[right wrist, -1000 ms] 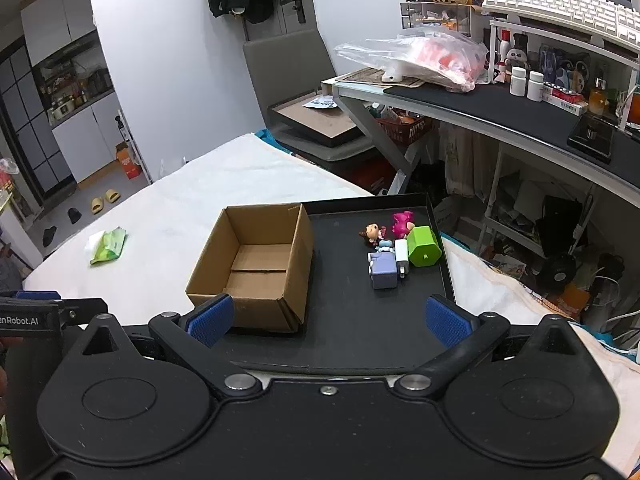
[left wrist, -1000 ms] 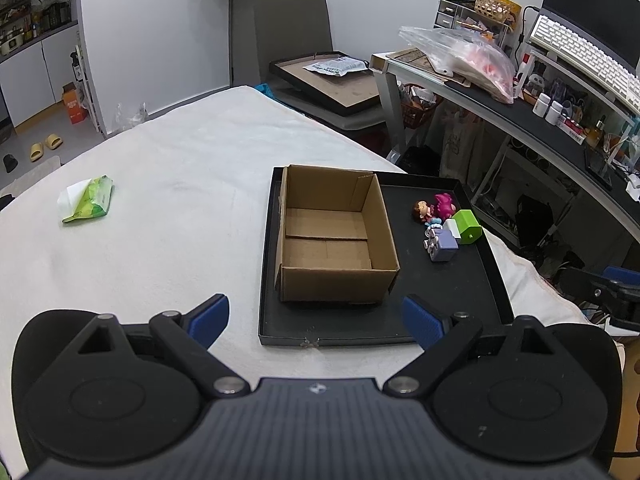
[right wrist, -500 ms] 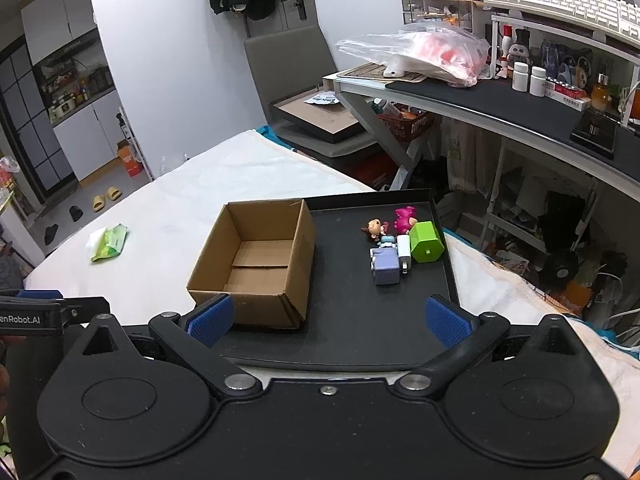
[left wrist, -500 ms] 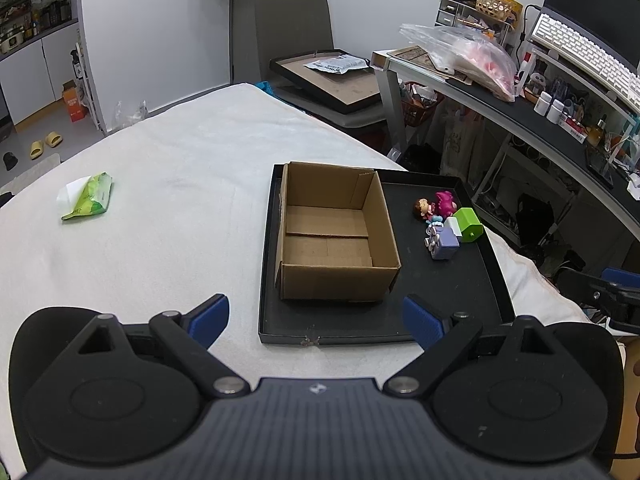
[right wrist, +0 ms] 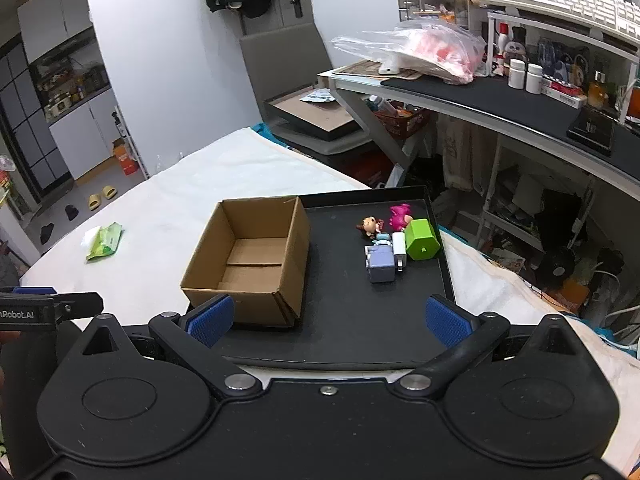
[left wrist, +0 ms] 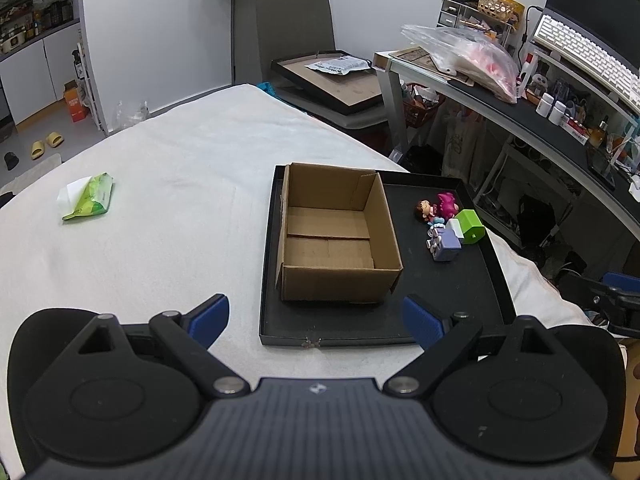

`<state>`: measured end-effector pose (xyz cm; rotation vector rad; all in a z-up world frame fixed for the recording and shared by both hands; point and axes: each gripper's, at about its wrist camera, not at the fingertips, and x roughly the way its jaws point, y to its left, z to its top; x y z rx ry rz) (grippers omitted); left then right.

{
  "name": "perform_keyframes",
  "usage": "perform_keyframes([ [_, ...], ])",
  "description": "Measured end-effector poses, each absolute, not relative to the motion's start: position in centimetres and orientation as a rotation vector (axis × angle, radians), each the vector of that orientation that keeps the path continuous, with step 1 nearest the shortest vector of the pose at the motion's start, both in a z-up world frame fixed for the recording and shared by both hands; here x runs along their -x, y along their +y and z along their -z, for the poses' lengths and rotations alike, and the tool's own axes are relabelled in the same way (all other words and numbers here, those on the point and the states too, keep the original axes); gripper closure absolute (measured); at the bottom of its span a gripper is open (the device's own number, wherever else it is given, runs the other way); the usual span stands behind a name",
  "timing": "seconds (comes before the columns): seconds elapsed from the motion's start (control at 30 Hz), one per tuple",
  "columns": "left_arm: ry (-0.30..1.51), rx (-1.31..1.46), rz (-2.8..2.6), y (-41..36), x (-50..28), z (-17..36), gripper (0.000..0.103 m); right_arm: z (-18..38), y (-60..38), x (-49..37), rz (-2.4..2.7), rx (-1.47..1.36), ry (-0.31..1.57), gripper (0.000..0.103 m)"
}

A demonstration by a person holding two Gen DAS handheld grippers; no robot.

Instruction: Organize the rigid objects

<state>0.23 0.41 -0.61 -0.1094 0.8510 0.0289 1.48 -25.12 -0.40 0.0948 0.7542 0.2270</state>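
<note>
An empty cardboard box stands on the left part of a black tray. On the tray's right part lie small toys: a brown-haired doll, a pink figure, a green block, a white piece and a lilac block. My left gripper is open, short of the tray's near edge. My right gripper is open over the tray's near edge, nothing between its fingers.
The tray rests on a table under a white cloth. A green wipes packet lies at the far left. A cluttered desk and a chair holding a framed tray stand beyond the table.
Both views have drifted slightly back and up from the tray; the box and toys sit a little farther off. Nothing on the tray has moved.
</note>
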Motion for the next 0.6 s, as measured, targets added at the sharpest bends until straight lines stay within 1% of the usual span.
perform_keyframes([
  [0.6,0.915,0.077,-0.026,0.4,-4.4,3.2,0.01,3.2,-25.6,-4.9,-0.182,-0.153,0.8,0.0],
])
